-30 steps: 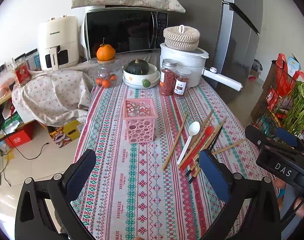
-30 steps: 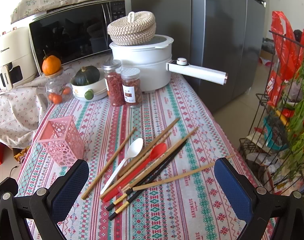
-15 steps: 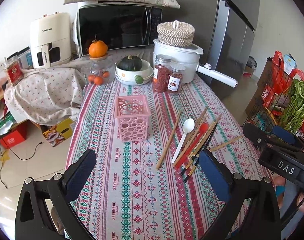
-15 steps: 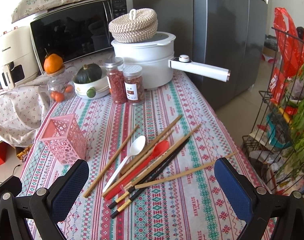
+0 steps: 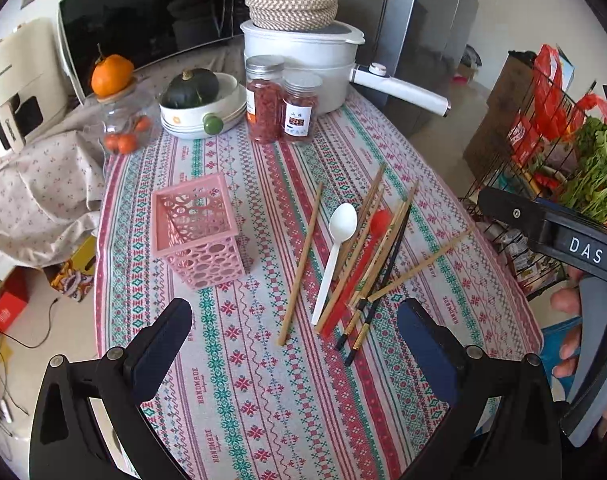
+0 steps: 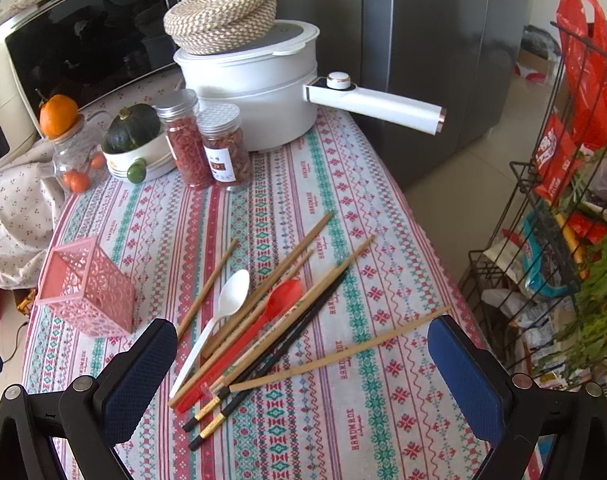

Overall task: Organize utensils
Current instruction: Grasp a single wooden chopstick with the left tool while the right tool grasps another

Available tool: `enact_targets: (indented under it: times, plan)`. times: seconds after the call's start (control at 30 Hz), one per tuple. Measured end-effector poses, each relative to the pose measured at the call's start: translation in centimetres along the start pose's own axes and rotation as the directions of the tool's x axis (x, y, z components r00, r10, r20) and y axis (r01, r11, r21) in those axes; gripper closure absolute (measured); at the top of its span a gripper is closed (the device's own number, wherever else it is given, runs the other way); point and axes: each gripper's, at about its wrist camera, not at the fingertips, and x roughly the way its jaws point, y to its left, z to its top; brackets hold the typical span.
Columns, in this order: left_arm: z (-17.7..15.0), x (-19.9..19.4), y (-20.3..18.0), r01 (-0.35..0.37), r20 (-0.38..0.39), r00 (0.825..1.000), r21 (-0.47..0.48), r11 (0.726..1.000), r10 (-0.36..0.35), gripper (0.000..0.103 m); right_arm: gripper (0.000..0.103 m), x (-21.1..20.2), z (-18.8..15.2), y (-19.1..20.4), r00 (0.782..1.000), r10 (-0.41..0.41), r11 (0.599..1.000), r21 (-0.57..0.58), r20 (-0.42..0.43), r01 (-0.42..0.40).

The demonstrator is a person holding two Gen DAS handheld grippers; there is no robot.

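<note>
A pink perforated utensil basket [image 5: 197, 230] stands empty on the patterned tablecloth; it also shows in the right wrist view [image 6: 88, 290]. To its right lies a loose pile: a white spoon [image 5: 335, 248] [image 6: 219, 320], a red spoon [image 5: 359, 272] [image 6: 255, 336], several wooden chopsticks [image 5: 301, 264] [image 6: 339, 354] and black chopsticks [image 6: 283, 356]. My left gripper [image 5: 295, 344] is open and empty, above the cloth just short of the pile. My right gripper [image 6: 303, 364] is open and empty, over the near ends of the utensils.
At the back stand two red-filled jars [image 5: 281, 100], a bowl with a green squash [image 5: 195, 104], a glass jar under an orange [image 5: 117, 120], a white pot with a long handle [image 6: 375, 104] and a microwave [image 5: 143, 28]. A wire rack [image 6: 563, 240] stands off the table's right edge.
Both grippers have moved forward and lower toward the table, so the utensil pile and basket appear larger and nearer. Nothing on the table has moved.
</note>
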Motion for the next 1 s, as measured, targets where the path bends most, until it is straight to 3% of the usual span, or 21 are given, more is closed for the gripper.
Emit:
enact_targets:
  times: [0.13,0.23,0.33,0.43,0.5,0.6,0.7,1.0]
  plan:
    - [2.4,2.0,-0.7,0.019,-0.054,0.998,0.002,1.0,-0.019,0.001,0.0,3.2,-0.8,-2.3,0.993,0.072,0.996,0.052,-0.097,-0.067]
    - [4.4,4.1,-1.3,0.044,-0.094,0.995,0.002,0.999,-0.044,0.008,0.0,5.6,-1.9,-3.3,0.974,0.086,0.996,0.047,-0.208,-0.078]
    - [6.1,6.7,-2.2,0.064,-0.144,0.988,0.012,0.998,-0.061,0.018,0.0,6.6,-1.6,-3.8,0.971,0.062,0.998,0.02,-0.232,-0.059]
    - [7.4,10.0,-2.4,0.087,-0.209,0.974,-0.001,0.996,-0.086,0.037,0.0,7.4,-1.3,-4.6,0.967,0.068,0.998,0.032,-0.247,-0.062]
    - [7.9,12.4,-2.2,0.085,-0.256,0.963,-0.016,0.996,-0.086,0.059,0.0,8.1,-1.1,-5.1,0.961,0.081,0.996,0.049,-0.265,-0.071]
    - [8.4,15.4,-2.0,0.058,-0.294,0.954,-0.02,0.998,-0.061,0.07,0.0,8.9,-0.8,-5.6,0.955,0.09,0.995,0.075,-0.283,-0.072]
    - [8.8,17.6,-1.9,0.025,-0.314,0.949,-0.011,1.0,-0.027,0.078,0.0,9.3,-0.4,-6.0,0.955,0.1,0.993,0.091,-0.281,-0.077]
    - [8.8,22.0,-2.8,-0.025,-0.384,0.923,0.028,0.999,0.033,0.082,0.0,10.8,-0.4,-7.5,0.949,0.084,0.991,0.123,-0.305,-0.049]
